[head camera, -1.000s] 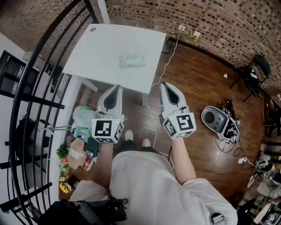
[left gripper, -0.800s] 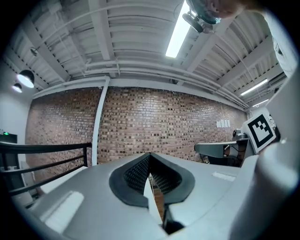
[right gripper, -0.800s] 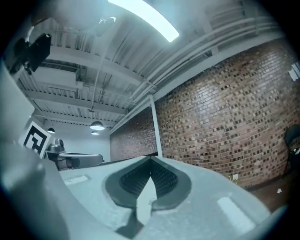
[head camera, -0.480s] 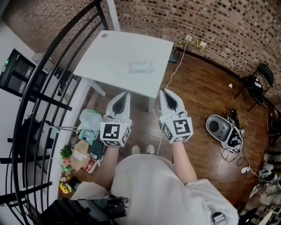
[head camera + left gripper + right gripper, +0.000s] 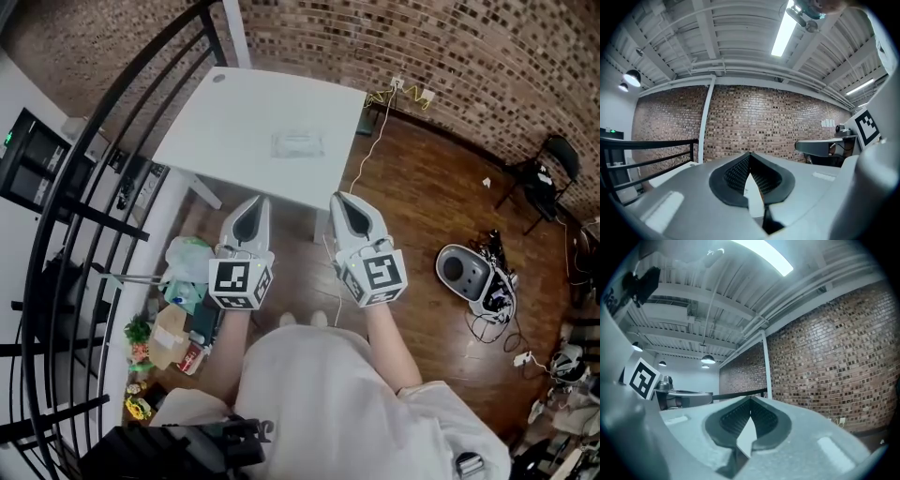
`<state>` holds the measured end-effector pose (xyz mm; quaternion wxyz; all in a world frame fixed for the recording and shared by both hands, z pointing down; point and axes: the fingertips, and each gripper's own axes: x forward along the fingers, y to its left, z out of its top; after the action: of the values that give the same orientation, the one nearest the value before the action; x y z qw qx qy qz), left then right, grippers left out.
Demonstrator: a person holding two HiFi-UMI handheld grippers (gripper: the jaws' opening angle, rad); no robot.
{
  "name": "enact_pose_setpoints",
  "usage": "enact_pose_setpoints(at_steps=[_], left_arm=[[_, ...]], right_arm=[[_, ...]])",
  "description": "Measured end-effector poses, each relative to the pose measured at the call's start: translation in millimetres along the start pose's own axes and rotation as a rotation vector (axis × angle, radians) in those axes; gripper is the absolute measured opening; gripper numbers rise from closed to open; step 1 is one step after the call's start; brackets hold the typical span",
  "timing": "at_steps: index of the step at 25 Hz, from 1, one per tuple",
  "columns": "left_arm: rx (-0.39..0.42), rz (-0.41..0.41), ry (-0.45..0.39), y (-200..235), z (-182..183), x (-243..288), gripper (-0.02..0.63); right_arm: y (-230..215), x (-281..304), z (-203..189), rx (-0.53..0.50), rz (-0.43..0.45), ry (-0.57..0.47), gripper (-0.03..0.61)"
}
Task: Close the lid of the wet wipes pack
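Observation:
A pale wet wipes pack (image 5: 298, 144) lies flat near the middle of the white table (image 5: 216, 127) in the head view; its lid state is too small to tell. Both grippers hang below the table's near edge, well short of the pack. The left gripper (image 5: 255, 203) has its jaws together at the tips with nothing between them, also seen in its own view as left gripper (image 5: 749, 154). My right gripper (image 5: 343, 200) is likewise shut and empty, right gripper (image 5: 750, 399). Both gripper views look up at brick wall and ceiling; the pack is hidden there.
A black metal railing (image 5: 94, 169) curves along the left. Bags and clutter (image 5: 173, 309) sit on the floor at left. A white cable (image 5: 361, 159) hangs by the table's right edge. A grey robot vacuum (image 5: 464, 270) and wires lie on the wooden floor right.
The view has shifted: the table and pack sit slightly lower and further right in the head view than a second ago. Both grippers stayed shut, side by side below the table edge.

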<state>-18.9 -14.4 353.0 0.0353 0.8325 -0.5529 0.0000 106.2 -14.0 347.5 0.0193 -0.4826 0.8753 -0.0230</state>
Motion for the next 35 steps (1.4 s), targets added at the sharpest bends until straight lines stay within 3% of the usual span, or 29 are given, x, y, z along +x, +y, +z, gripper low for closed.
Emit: enact_pose_setpoints(at_steps=[5, 11, 15, 20, 27, 31, 35], left_arm=[[-0.004, -0.011, 0.005, 6, -8, 25, 0.015], [0.002, -0.024, 0.019, -3, -12, 64, 0.015], [0.009, -0.027, 0.049, 4, -31, 79, 0.015], [-0.009, -0.034, 0.104, 41, -55, 126, 0.015], [-0.025, -0.112, 0.101, 115, -57, 222, 0.015], [-0.008, -0.144, 0.13, 144, -64, 269, 0.015], [-0.037, -0.128, 0.145, 148, -66, 282, 0.015]], right_arm=[[-13, 9, 0, -0.03, -0.008, -0.011, -0.011], [-58, 14, 10, -0.043, -0.065, -0.032, -0.011], [-78, 28, -17, -0.001, -0.083, -0.007, -0.011], [-96, 88, -61, 0.043, -0.084, 0.093, -0.011], [-114, 216, -88, 0.004, -0.091, 0.187, -0.011], [-123, 280, -93, -0.04, -0.049, 0.254, -0.011], [-120, 308, -120, -0.042, 0.088, 0.377, -0.011]])
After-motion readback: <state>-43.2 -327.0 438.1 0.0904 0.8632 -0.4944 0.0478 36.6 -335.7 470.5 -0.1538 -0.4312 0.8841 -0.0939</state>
